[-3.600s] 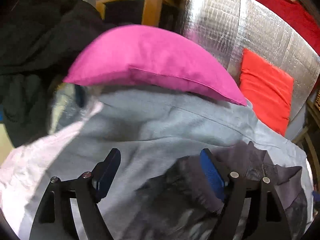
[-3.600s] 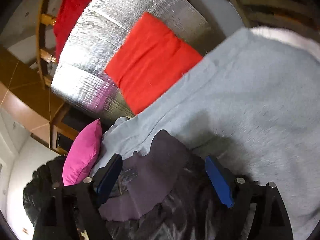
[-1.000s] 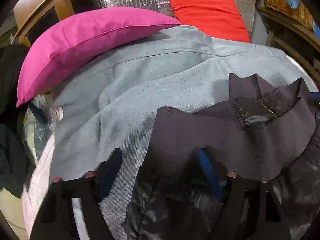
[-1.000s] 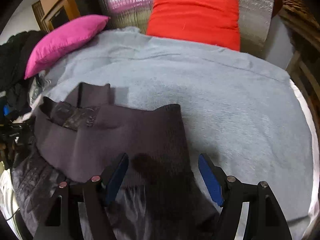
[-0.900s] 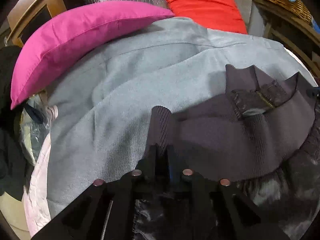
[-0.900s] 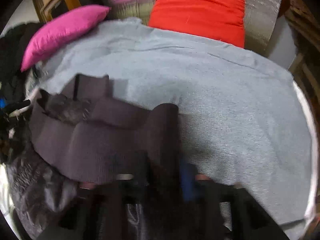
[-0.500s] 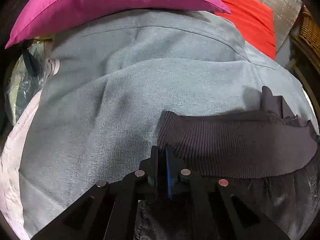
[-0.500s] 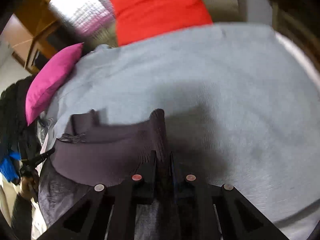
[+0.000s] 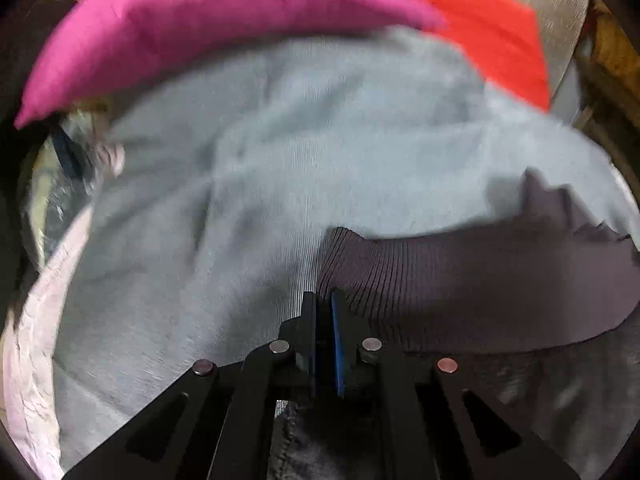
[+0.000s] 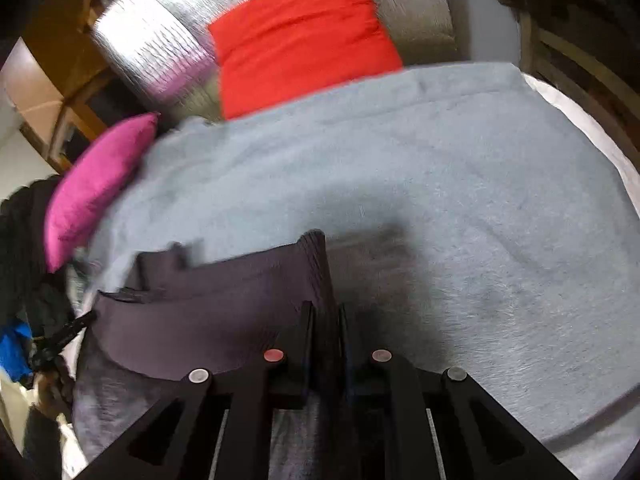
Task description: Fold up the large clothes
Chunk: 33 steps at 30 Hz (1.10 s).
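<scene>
A dark jacket with a ribbed purple-grey hem (image 9: 460,272) lies on a grey blanket (image 9: 248,208). My left gripper (image 9: 323,300) is shut on the left corner of the ribbed hem. My right gripper (image 10: 325,312) is shut on the right corner of the same hem (image 10: 224,300). The hem is stretched taut between the two grippers above the blanket (image 10: 460,208). The jacket's shiny dark body (image 9: 560,400) hangs below the hem. Its collar and zipper (image 10: 132,294) show at the far left in the right wrist view.
A pink pillow (image 9: 192,24) and a red cushion (image 9: 488,36) lie at the back of the blanket against a silver foil panel (image 10: 160,52). A black garment pile (image 10: 24,248) sits at the left. Wooden furniture (image 10: 60,64) stands behind.
Both grippers closed on the hem corners about a second ago. Since then they have lifted and pulled the hem straight. Both views are blurred by motion now.
</scene>
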Each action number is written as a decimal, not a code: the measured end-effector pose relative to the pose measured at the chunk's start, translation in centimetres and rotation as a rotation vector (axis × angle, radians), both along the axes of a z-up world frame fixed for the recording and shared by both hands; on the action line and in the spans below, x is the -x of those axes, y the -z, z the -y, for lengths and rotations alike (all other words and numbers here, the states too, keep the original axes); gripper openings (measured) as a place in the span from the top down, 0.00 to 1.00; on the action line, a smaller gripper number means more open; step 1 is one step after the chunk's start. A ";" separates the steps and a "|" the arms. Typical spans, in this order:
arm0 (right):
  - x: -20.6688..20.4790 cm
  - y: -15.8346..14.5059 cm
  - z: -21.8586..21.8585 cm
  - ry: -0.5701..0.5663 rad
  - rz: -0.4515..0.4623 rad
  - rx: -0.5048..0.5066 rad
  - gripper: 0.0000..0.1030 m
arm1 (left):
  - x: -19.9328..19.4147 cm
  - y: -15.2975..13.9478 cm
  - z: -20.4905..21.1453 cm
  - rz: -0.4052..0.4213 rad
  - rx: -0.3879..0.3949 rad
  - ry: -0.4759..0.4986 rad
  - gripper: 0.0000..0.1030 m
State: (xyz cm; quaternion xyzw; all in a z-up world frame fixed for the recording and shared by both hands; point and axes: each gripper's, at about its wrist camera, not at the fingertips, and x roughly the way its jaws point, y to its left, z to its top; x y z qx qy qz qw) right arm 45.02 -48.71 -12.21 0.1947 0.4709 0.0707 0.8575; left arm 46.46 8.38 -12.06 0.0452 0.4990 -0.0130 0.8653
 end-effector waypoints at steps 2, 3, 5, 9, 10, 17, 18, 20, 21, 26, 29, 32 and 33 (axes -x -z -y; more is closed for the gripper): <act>-0.4 1.5 0.7 0.030 -0.040 -0.028 0.90 | 0.0 -0.2 0.2 0.007 -0.004 -0.002 0.92; -0.3 1.6 0.8 0.024 -0.027 -0.053 0.89 | 0.1 -0.5 0.2 0.015 -0.005 0.005 0.88; 0.0 1.4 0.9 0.022 -0.019 -0.063 0.78 | 0.5 -1.3 0.3 0.034 -0.006 0.010 0.76; 1.9 -0.8 1.4 0.047 0.029 -0.072 0.26 | 2.0 -3.8 -0.6 0.117 -0.036 -0.077 0.36; 2.7 -1.5 1.8 0.063 0.053 -0.078 0.26 | 2.7 -4.6 -0.8 0.133 -0.039 -0.088 0.36; 9.6 -4.0 2.3 0.041 0.084 -0.086 0.26 | 10.5 -9.2 0.3 0.270 -0.032 -0.068 0.32; 10.4 -4.0 1.8 0.016 0.079 -0.086 0.26 | 11.8 -9.2 1.3 0.280 -0.028 -0.046 0.32; 11.2 -3.6 0.4 -0.033 0.064 -0.059 0.26 | 13.8 -8.6 3.7 0.283 -0.018 0.007 0.31; 11.6 -3.4 0.2 -0.039 0.062 -0.027 0.26 | 14.5 -8.1 4.6 0.286 -0.015 0.022 0.31; 10.0 -1.3 -2.0 -0.087 -0.017 0.001 0.85 | 16.0 -4.5 8.2 0.214 -0.031 0.078 0.31; 10.9 -3.3 -2.9 -0.092 0.049 0.076 0.92 | 15.8 -2.6 8.5 0.178 -0.044 0.071 0.31; 10.4 -1.4 -1.7 -0.046 -0.001 0.087 0.92 | 15.3 -1.9 8.1 0.166 -0.015 0.030 0.31; 10.4 -0.5 -1.9 -0.048 -0.011 0.100 0.92 | 15.4 -1.9 8.2 0.162 -0.013 0.022 0.31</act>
